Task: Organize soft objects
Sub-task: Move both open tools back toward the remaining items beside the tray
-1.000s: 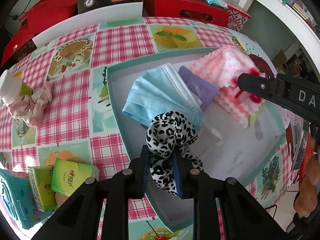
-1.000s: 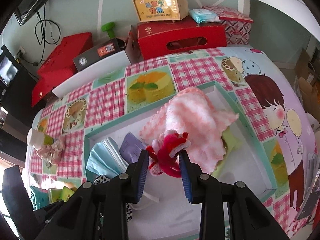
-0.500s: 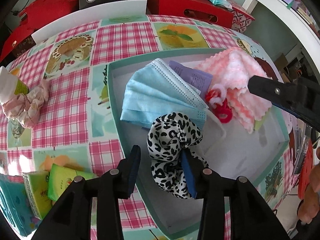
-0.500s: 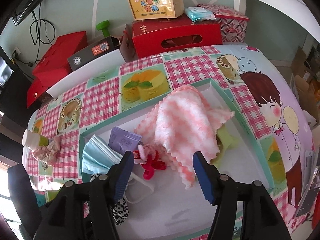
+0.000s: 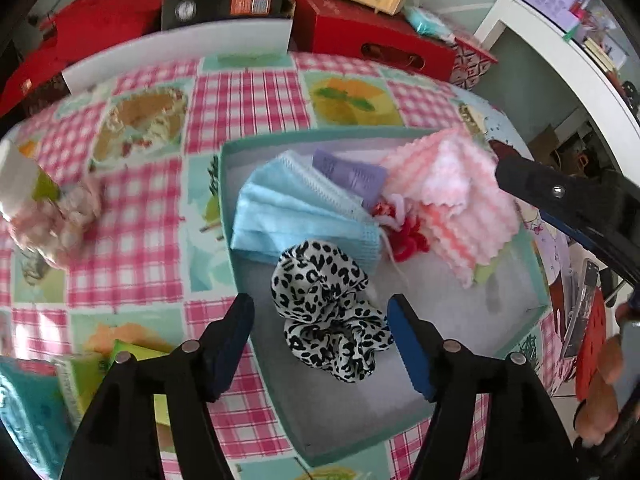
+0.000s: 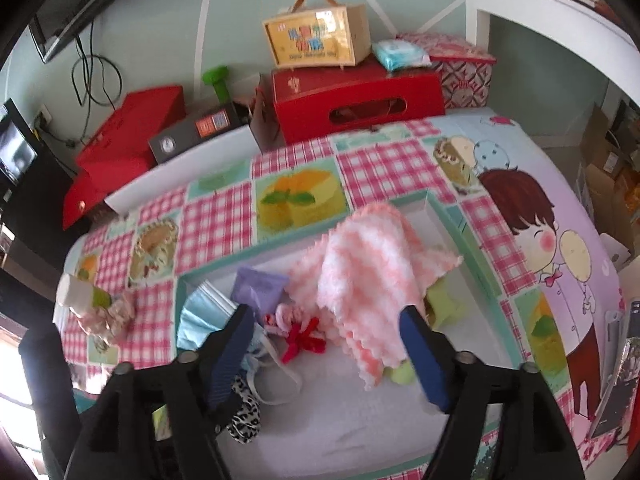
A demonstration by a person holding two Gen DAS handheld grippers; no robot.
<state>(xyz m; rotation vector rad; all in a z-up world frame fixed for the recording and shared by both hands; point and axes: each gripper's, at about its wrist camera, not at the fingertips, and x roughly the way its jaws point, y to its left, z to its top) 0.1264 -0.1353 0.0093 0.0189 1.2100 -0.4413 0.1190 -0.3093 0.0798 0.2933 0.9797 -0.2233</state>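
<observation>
A shallow teal-rimmed box (image 5: 225, 184) (image 6: 452, 216) lies on the table and holds the soft things. A leopard-print scrunchie (image 5: 332, 328) (image 6: 246, 420) rests on the box floor between the jaws of my left gripper (image 5: 320, 344), which are opening and do not touch it. A red and pink scrunchie (image 5: 400, 228) (image 6: 300, 332) lies free in the box in front of my right gripper (image 6: 328, 356), whose jaws are also opening with nothing pressed between them. A blue face mask (image 5: 296, 212) (image 6: 200, 316), a purple packet (image 5: 352, 176) (image 6: 256, 284) and a pink-white cloth (image 5: 460, 196) (image 6: 368, 264) also lie in the box.
A pale pink scrunchie (image 5: 60, 220) (image 6: 112, 316) and a white bottle (image 6: 80, 292) lie on the checked tablecloth left of the box. Green tissue packs (image 5: 116, 376) sit at the near left. Red boxes (image 6: 360, 100) and a yellow case (image 6: 316, 40) stand behind the table.
Both grippers have opened. The left let go of the leopard-print scrunchie, which now lies in the box. The right let go of the red and pink scrunchie, which dropped beside the mask.
</observation>
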